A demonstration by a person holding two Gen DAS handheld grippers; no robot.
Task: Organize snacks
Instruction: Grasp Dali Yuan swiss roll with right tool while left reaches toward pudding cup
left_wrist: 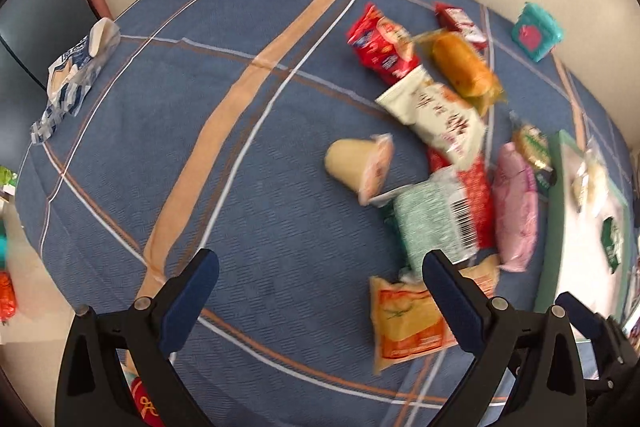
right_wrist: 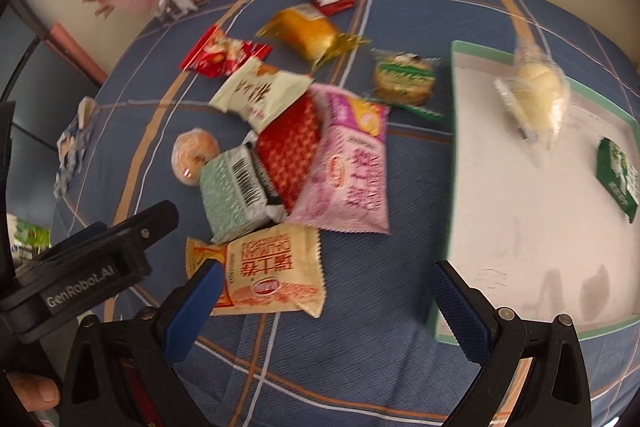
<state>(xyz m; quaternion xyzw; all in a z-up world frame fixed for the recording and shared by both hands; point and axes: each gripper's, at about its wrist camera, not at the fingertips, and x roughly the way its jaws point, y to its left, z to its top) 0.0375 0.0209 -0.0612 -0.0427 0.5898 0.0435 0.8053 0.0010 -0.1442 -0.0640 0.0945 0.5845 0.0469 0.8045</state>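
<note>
Hovering: both grippers spread, empty. Yellow pack (right_wrist: 276, 271) sits at 11 o'clock of right gripper (right_wrist: 324, 291), nearer it; long axis crosswise; tray (right_wrist: 454, 155) at 1 o'clock.

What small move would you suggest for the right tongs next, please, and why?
Probably ease the right tongs forward and left onto the cream-and-orange packet. Both tongs are open and empty, that packet lies nearest, and the white tray to its right holds only two snacks.
</note>
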